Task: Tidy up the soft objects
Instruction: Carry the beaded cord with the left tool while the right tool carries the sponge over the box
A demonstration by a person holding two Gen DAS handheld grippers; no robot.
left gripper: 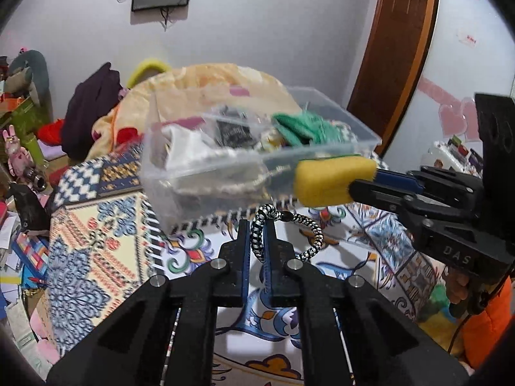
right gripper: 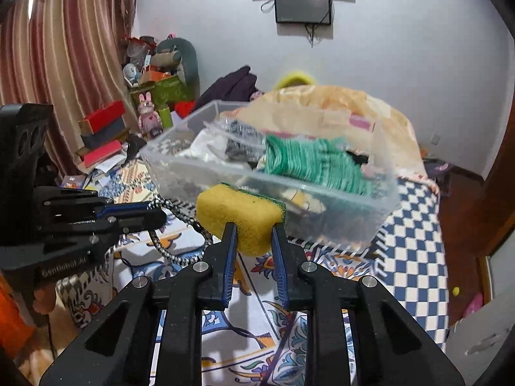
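Observation:
My left gripper [left gripper: 256,225] is shut on a black-and-white braided cord [left gripper: 309,241], which loops out to the right above the patterned cloth. My right gripper [right gripper: 254,230] is shut on a yellow sponge with a green scrub side [right gripper: 241,214]; the sponge also shows in the left wrist view [left gripper: 331,181] at the near right corner of a clear plastic bin [left gripper: 225,173]. The bin [right gripper: 338,212] holds a green knitted cloth [right gripper: 312,160], white fabric [left gripper: 190,148] and dark packets. The cord also shows in the right wrist view [right gripper: 180,212], held by the left gripper [right gripper: 154,212].
The bin sits on a bed covered with patterned cloths [left gripper: 96,251]. An orange-cream blanket heap [right gripper: 347,109] and dark clothing [left gripper: 90,112] lie behind it. Boxes, toys and books clutter the far side [right gripper: 106,141]. A wooden door [left gripper: 396,48] stands at the right.

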